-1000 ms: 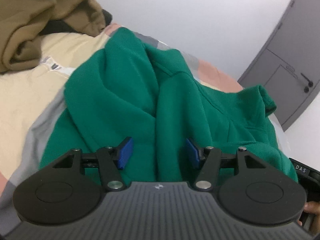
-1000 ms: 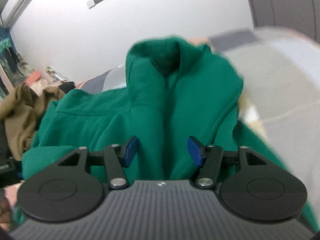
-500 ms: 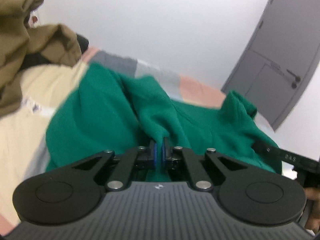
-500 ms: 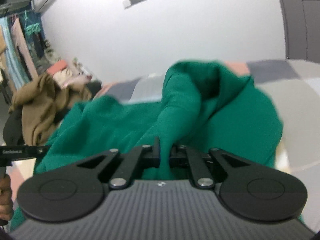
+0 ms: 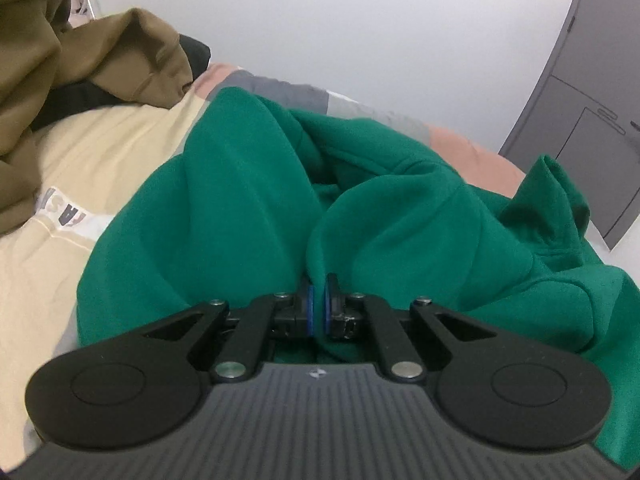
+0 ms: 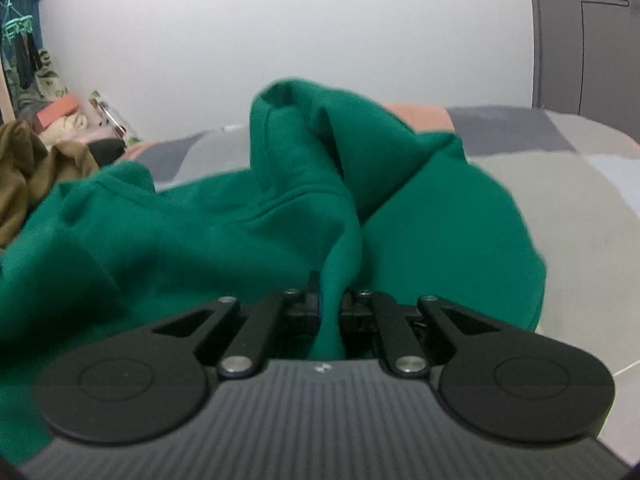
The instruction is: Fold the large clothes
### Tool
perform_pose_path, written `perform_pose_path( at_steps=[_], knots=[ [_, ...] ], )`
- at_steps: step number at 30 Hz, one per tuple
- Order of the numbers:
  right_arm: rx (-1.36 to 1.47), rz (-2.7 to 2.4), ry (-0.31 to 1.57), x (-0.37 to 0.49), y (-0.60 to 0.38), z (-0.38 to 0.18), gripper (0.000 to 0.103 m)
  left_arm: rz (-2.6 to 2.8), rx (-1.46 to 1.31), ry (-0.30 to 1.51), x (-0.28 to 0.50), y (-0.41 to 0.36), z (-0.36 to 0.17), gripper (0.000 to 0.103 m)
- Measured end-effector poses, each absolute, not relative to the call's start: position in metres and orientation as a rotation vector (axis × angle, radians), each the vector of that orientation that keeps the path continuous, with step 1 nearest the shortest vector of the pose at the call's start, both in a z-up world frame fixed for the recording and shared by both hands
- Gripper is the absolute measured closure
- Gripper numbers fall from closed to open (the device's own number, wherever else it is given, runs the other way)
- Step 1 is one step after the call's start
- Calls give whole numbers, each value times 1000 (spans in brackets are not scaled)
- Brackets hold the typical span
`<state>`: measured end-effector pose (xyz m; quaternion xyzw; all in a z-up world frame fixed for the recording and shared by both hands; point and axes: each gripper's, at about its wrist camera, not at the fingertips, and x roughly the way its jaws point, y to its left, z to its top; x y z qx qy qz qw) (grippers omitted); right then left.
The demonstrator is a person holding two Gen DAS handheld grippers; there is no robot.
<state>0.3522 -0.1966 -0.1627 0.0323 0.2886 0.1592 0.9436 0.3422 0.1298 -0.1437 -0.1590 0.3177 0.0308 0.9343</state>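
Observation:
A large green sweatshirt [image 5: 240,208] lies rumpled across the bed, and it also fills the right wrist view as the green sweatshirt [image 6: 180,232]. My left gripper [image 5: 318,304] is shut on a pinched fold of the green cloth, which bunches up on both sides of the blue pads. My right gripper [image 6: 330,304] is shut on another fold, and a ridge of fabric rises from its jaws toward a raised peak. Each gripper's fold hides what lies beneath it.
A patchwork bedcover [image 5: 80,160] in cream, grey and pink lies under the sweatshirt. A heap of brown clothing [image 5: 52,52] sits at the far left, seen too as brown clothing [image 6: 24,172]. A grey door [image 5: 592,100] stands at the right. The bedcover [image 6: 560,200] slopes off rightward.
Both grippers closed from open onto folds of the green sweatshirt. They then pulled the cloth along, so it bunched up and the views swung sideways.

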Motion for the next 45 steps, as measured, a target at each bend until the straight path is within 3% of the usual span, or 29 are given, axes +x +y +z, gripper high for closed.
perform_pose_path(
  at_steps=[3,6,8,11,13,16,26,45],
  knots=[
    [68,332,581,346,-197,-162,93,57,-334,645,340,131,-139,95],
    [85,338,586,336,-201,-151,88,42,-327,647,327,126,-129,82],
    [111,330,585,326,-208,-143,72,26,-329,632,314,123,-122,78],
    [155,352,546,303,-214,-127,61,9,-339,609,291,115,-108,68],
    [180,375,513,282,-218,-116,61,-23,-340,591,275,108,-98,60],
    [236,418,493,255,-218,-104,61,-70,-310,570,254,90,-84,58],
    [225,567,517,205,-182,-106,61,-182,-274,607,238,40,-91,57],
    [239,586,687,237,-170,-161,62,-156,-213,758,275,19,-142,57]
  ],
)
